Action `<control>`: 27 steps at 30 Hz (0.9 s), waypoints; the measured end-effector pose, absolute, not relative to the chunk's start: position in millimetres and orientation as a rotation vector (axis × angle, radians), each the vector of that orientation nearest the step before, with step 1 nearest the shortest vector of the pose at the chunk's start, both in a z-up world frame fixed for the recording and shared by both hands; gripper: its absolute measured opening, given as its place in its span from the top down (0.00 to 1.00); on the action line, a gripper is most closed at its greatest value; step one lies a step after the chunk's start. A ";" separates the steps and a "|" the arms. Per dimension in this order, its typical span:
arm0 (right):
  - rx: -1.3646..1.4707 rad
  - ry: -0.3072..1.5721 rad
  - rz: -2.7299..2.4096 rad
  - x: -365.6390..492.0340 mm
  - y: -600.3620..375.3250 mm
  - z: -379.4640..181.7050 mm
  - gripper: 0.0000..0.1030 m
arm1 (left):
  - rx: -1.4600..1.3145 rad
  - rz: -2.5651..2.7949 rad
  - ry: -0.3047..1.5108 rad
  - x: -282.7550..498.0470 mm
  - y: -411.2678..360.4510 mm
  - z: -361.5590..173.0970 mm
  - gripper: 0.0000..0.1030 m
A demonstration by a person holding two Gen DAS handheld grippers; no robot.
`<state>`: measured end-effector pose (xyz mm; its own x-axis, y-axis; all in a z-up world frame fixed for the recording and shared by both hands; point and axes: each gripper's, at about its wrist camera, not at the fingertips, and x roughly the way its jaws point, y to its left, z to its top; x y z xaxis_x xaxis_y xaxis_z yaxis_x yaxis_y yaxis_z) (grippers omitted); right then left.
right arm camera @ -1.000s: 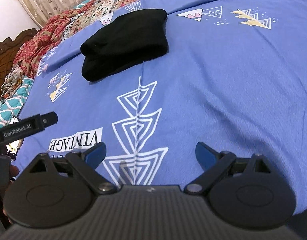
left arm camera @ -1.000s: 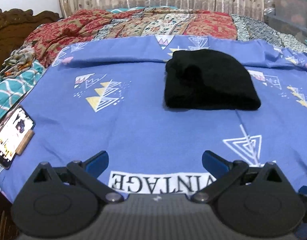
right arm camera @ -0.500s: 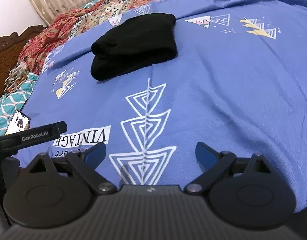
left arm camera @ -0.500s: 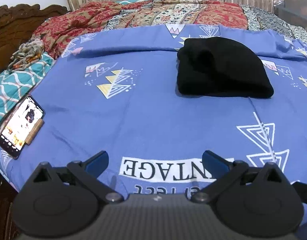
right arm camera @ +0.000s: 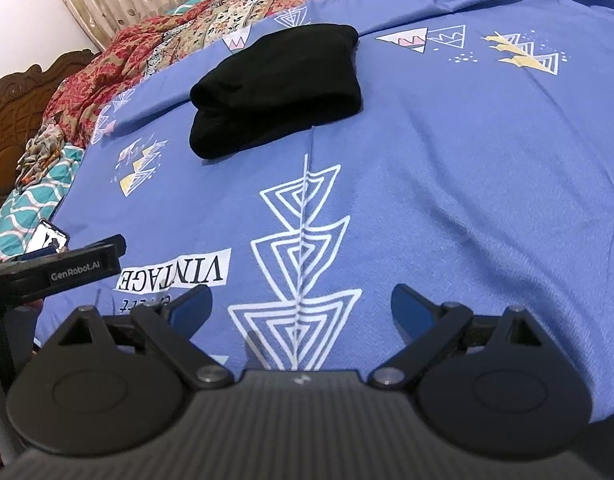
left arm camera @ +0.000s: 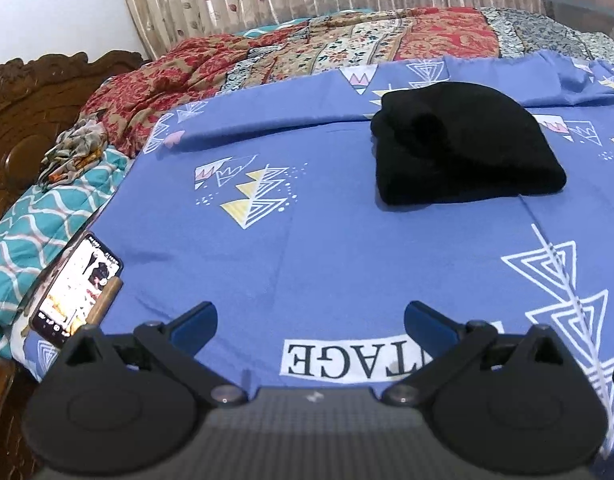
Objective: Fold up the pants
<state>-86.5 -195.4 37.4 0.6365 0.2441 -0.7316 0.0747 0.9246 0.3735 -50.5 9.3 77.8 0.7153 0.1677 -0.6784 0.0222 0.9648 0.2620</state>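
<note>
pants [left arm camera: 463, 152], folded black, lie toward the bed's far edge on the blue sheet [left arm camera: 327, 240]; phone [left arm camera: 77, 286] at its left edge; both grippers' jaws released, left gripper [left arm camera: 310, 320], right gripper [right arm camera: 301, 302].

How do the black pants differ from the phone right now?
The pants are a soft, thick, folded black bundle; the phone is a thin, flat slab with a lit screen. The pants sit mid-sheet, far ahead of the open left gripper; the phone lies at the sheet's left edge. Neither is touched by a gripper.
</note>
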 end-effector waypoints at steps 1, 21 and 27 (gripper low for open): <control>0.394 0.881 0.100 -86.8 -195.4 38.0 0.05 | 0.261 0.077 0.769 -50.4 9.2 78.3 0.00; 0.452 0.849 0.095 -91.3 -203.6 51.3 0.05 | 0.249 0.048 0.847 -48.7 6.1 90.8 0.00; 0.457 0.842 0.108 -93.0 -203.3 54.1 0.05 | 0.273 0.080 0.855 -48.7 7.0 89.9 0.00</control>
